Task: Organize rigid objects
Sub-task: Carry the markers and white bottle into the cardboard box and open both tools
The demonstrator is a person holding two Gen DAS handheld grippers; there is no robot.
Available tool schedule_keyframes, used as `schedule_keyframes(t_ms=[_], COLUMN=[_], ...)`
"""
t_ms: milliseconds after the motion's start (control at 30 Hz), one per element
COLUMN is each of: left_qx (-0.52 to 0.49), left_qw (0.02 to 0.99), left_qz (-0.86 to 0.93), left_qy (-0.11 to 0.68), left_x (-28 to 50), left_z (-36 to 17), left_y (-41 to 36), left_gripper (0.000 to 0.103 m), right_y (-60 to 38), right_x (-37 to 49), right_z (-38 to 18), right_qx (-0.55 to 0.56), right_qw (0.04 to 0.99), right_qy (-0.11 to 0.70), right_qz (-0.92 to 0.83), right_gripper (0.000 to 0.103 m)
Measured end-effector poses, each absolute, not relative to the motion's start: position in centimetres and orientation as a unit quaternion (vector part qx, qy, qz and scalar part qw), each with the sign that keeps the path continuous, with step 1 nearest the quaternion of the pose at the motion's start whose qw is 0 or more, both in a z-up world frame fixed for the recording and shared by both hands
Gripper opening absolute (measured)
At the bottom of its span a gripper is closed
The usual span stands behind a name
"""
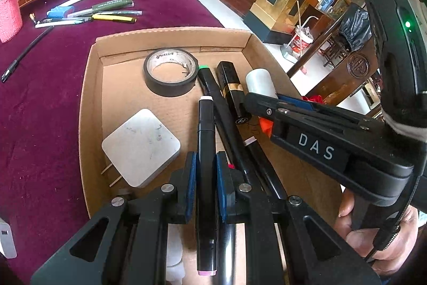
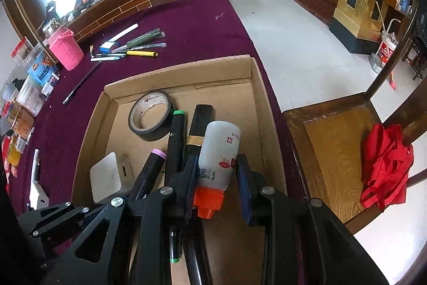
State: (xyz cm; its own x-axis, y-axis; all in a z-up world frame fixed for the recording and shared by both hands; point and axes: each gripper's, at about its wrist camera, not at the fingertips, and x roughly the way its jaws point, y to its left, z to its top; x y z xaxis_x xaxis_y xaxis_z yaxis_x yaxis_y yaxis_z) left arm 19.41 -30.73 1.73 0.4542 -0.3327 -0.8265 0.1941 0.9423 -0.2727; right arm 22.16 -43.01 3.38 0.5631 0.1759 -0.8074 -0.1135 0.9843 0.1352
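Both grippers hang over the shallow brown cardboard tray (image 1: pixel 93 87) on the maroon tablecloth (image 1: pixel 48 103), each with something in its jaws.

Left gripper (image 1: pixel 206 186): jaws closed on a black marker with pale pink end caps (image 1: pixel 206 151), pads clamped about mid-barrel. The marker runs lengthwise between the fingers, far cap out over the tray floor. Judged light, stiff, smooth plastic; a mid-barrel hold balances it, though the round barrel could roll or slide between flat pads if the grip slackens.

Right gripper (image 2: pixel 217 178): jaws closed on a small white plastic squeeze bottle with an orange screw cap (image 2: pixel 217 151), base pointing away, cap toward the camera. The left pad presses its lower body; contact on the right pad is less plain. Judged light, with thin walls that give under pressure, so a hard squeeze may dent it or push liquid at the cap. The firmer shoulder near the cap looks the better hold.

Already lying in the tray: a roll of black tape (image 1: pixel 170 75), a flat white square plug adapter (image 1: pixel 141 147), a black marker with a green cap (image 2: pixel 176 135), and a black tube with a gold band (image 2: pixel 198 130). These crowd the middle; the bare floor by the right wall looks the easier place to set things down.

Loose pens (image 1: pixel 106 14) lie on the cloth beyond the tray, not yet gathered.
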Motion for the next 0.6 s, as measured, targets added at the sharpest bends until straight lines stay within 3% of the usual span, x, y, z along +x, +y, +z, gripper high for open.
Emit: schedule_keyframes(t_ms=[467,567,600], left_qx=[-0.070,-0.071,-0.073], left_qw=[0.846,0.847,0.846], left_qz=[-0.151,-0.150,-0.151], left_qy=[0.506,0.505,0.506], left_x=[19.3,19.0,18.9], left_z=[1.5,1.7,1.7], left_y=[-30.7,-30.6,-30.5], left_gripper=[0.012,0.016,0.022], right_y=[-43.6,-43.9,-44.1], right_x=[21.9,21.1,20.8], right_z=[3.5,4.1,4.3], right_qx=[0.053,0.063,0.068], right_qw=[0.882,0.886,0.887], right_qy=[0.460,0.452,0.449], right_qz=[0.082,0.084,0.086], right_gripper=[0.026,0.026,0.026])
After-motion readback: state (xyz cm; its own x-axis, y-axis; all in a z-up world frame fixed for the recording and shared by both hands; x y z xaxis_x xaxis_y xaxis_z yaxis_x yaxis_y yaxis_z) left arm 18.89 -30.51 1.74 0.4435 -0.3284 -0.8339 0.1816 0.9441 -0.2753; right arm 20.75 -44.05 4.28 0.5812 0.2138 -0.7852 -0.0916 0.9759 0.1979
